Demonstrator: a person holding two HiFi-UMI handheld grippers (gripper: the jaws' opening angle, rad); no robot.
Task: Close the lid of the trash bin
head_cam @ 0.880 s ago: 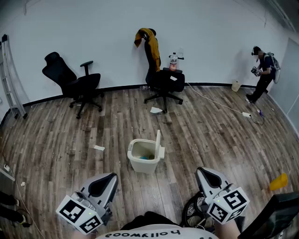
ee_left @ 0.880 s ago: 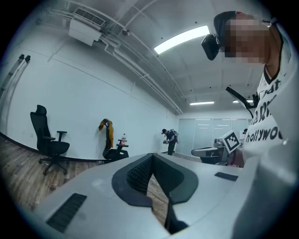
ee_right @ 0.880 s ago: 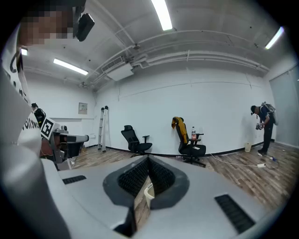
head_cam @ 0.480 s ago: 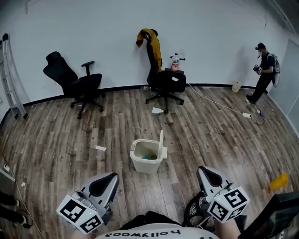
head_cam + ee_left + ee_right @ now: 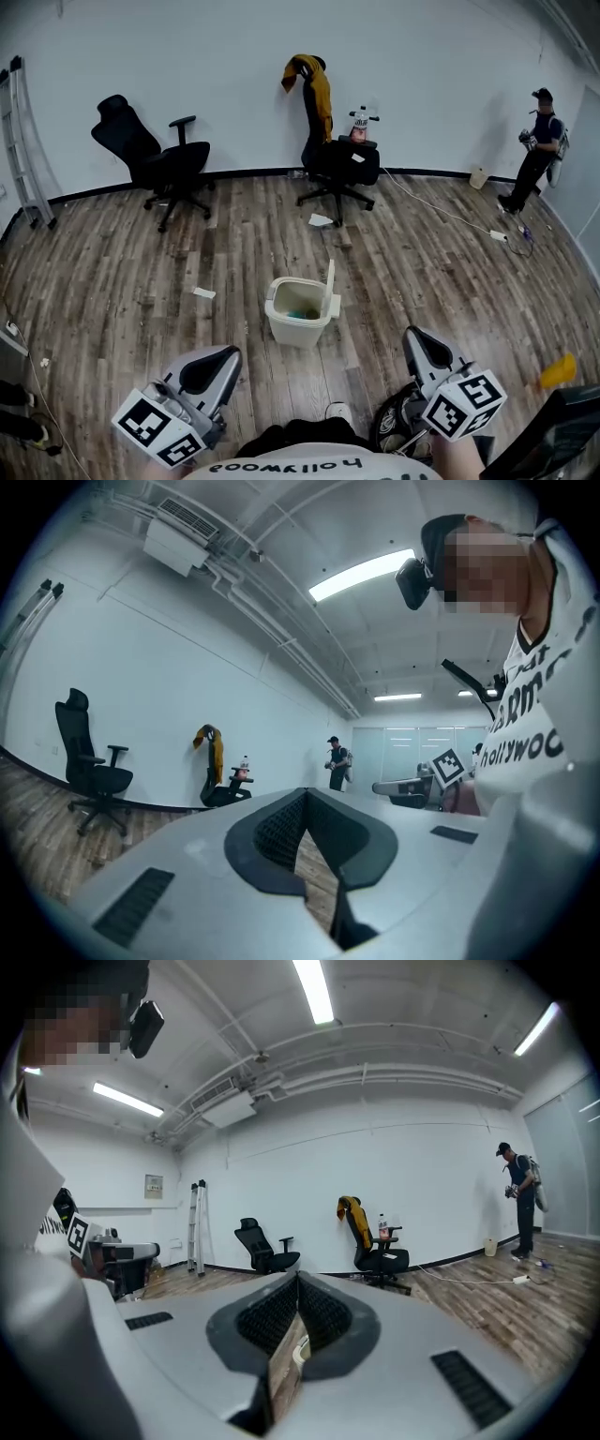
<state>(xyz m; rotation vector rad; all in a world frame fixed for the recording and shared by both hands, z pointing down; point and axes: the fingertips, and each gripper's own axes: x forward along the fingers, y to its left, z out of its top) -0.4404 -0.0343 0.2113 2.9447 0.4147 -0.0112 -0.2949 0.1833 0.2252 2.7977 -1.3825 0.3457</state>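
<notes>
I look at the trash bin [image 5: 296, 330] on the wood floor [image 5: 122, 272] and tell every place from it. Its lid [image 5: 329, 284] stands straight up on the bin's right side, so the bin is open. Something blue-green lies inside it.

My left gripper [image 5: 223, 356] is in front of the bin and to its left, well apart from it. Its two jaws touch at the tips and hold nothing. My right gripper [image 5: 413, 335] is in front of the bin and to its right, also well apart. Its jaws are together too, with nothing in them.

Far behind the bin stands a black chair [image 5: 339, 164] with a yellow jacket [image 5: 317, 84] on its back. Another black chair [image 5: 155, 159] stands behind the bin to the left. A paper scrap [image 5: 203, 292] lies on the floor left of the bin.
</notes>
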